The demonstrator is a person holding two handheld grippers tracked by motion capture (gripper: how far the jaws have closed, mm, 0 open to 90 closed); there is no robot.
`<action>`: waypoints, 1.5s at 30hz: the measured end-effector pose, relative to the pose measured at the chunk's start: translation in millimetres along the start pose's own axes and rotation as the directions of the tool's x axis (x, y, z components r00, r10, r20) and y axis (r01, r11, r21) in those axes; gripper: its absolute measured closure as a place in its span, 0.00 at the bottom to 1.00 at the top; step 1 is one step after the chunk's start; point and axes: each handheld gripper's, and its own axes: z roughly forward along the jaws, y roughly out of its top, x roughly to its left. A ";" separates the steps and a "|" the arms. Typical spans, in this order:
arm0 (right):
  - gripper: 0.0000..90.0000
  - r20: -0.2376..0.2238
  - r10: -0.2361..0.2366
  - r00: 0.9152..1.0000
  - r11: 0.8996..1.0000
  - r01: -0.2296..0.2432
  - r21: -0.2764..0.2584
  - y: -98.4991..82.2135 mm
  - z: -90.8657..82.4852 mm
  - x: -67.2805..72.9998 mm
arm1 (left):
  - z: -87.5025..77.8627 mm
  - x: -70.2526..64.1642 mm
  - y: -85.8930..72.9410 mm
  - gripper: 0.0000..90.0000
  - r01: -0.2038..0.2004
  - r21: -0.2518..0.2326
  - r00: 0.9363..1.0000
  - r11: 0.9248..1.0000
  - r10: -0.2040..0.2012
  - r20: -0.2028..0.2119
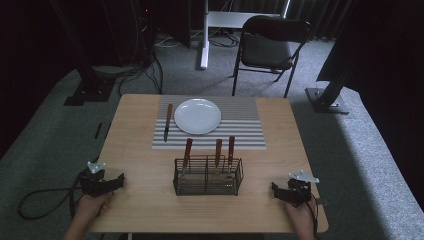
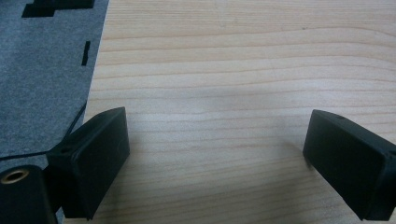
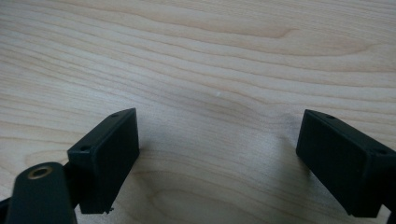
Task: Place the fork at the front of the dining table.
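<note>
At the near edge of the table (image 1: 150, 210), the left claw (image 1: 112, 184) and right claw (image 1: 280, 192) rest with jaws spread wide and nothing between them. Both gripper views confirm this, looking down on bare wood grain. Just beyond, between the two, stands the wire caddy (image 1: 208, 176) with three wooden-handled utensils (image 1: 218, 152) upright in it. Judging by the layout, the work is setting the place: approach a handle from above, close squarely on the wood, and lift straight up to clear the wire. Farther off, the high view alone gives the striped placemat (image 1: 240, 131), the white plate (image 1: 197, 116) and the knife (image 1: 168, 122) just left of it.
</note>
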 end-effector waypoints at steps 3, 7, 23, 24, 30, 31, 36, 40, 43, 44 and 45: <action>0.14 0.001 0.000 1.000 1.000 0.000 -0.001 -0.3 -0.3 -0.1 | -1.3 -0.2 -0.8 0.08 -0.005 0.004 1.000 1.000 0.005 0.003; 0.14 0.002 0.001 1.000 1.000 -0.001 0.000 -0.7 -0.8 -0.2 | -1.5 -0.6 -1.0 0.08 -0.003 0.004 1.000 1.000 0.003 0.002; 0.15 0.022 0.010 1.000 0.999 -0.011 0.039 1.7 -6.7 4.3 | -0.5 -1.4 -0.2 0.08 -0.002 0.002 1.000 1.000 0.002 0.003; 0.15 0.024 0.017 1.000 1.000 -0.017 0.024 1.9 -8.5 4.8 | -0.5 -1.4 -0.2 0.08 -0.002 0.002 1.000 1.000 0.002 0.003; 0.16 0.018 0.002 1.000 1.000 -0.002 0.012 1.7 -14.1 14.4 | -0.4 -1.4 -0.2 0.08 -0.002 0.002 1.000 1.000 0.002 0.003; 0.16 0.018 0.001 1.000 1.000 -0.001 0.005 2.4 -15.5 15.2 | -0.4 -1.4 -0.1 0.08 -0.002 0.002 1.000 1.000 0.002 0.004; 0.17 -0.020 0.009 1.000 0.998 -0.010 -0.054 8.4 -27.2 19.9 | -0.2 -1.5 0.0 0.08 -0.002 0.002 1.000 1.000 0.002 0.004; 0.17 -0.037 0.002 0.999 0.995 -0.006 -0.102 13.3 -37.6 25.3 | -0.2 -1.4 0.0 0.08 -0.002 0.002 1.000 1.000 0.002 0.004; 0.17 -0.047 -0.003 0.999 0.992 -0.003 -0.125 15.8 -42.7 28.0 | -0.2 -1.4 0.0 0.08 -0.002 0.002 1.000 1.000 0.002 0.004; 0.17 -0.049 -0.001 0.999 0.991 -0.006 -0.135 17.1 -45.8 29.8 | -0.2 -1.4 0.1 0.08 -0.003 0.002 1.000 1.000 0.003 0.004; 0.17 -0.055 -0.004 0.998 0.988 -0.005 -0.155 19.1 -50.9 32.5 | -0.1 -1.4 0.2 0.08 -0.003 0.002 1.000 1.000 0.003 0.004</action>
